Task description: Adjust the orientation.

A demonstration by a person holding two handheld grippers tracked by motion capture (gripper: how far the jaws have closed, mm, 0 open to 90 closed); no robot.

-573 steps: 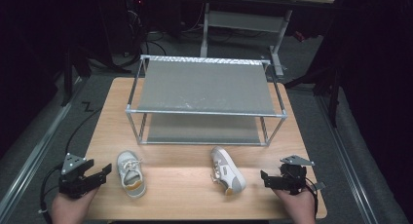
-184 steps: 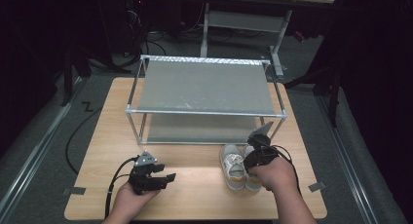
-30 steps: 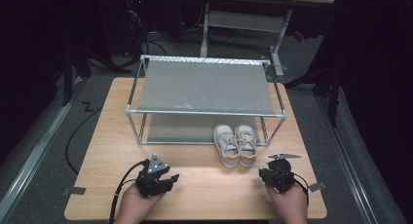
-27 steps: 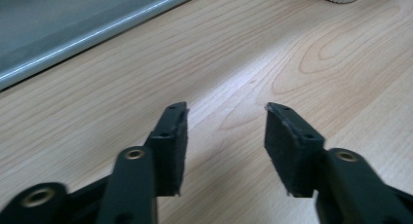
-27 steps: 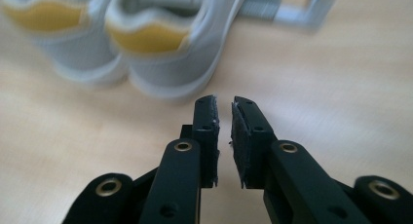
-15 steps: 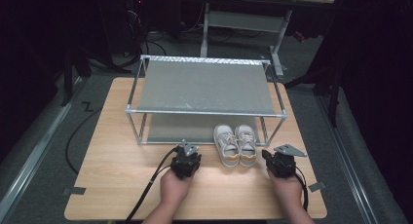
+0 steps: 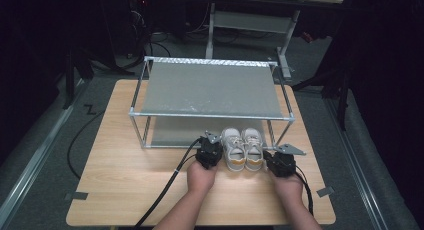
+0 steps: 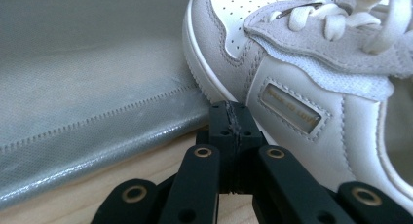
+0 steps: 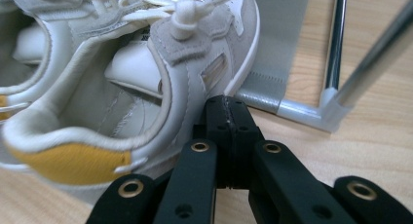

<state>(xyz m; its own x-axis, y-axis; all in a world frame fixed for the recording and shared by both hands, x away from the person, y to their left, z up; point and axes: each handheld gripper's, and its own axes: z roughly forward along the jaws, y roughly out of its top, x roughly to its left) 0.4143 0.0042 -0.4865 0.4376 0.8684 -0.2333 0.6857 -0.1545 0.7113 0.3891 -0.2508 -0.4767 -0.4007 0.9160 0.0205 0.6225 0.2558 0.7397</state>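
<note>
As seen from the high view, the pair of shoes point(image 7: 242, 149) stands at the rack point(image 7: 210, 87) front, toes on its lower shelf, between the left gripper point(image 7: 208, 151) and right gripper point(image 7: 280, 161). Left gripper view: jaws have just closed together, empty, tips at the left shoe point(image 8: 311, 83). Right gripper view: jaws pressed together, empty, beside the right shoe point(image 9: 131, 87).

Obstacles: two-tier rack point(image 7: 210, 87) fills the back half of the bench point(image 7: 125, 190). Its top shelf roofs the lower shelf point(image 8: 87, 102), so entry there is from the front, under the front rail. Pair of shoes point(image 7: 242, 149) sits at the rack's front right, toes on the lower shelf, heels out on the bench. Left claw point(image 7: 209, 152) touches the pair's left side, right claw point(image 7: 278, 162) its right; front right leg point(image 9: 336, 48) stands just beyond. Front left bench is open wood.
</note>
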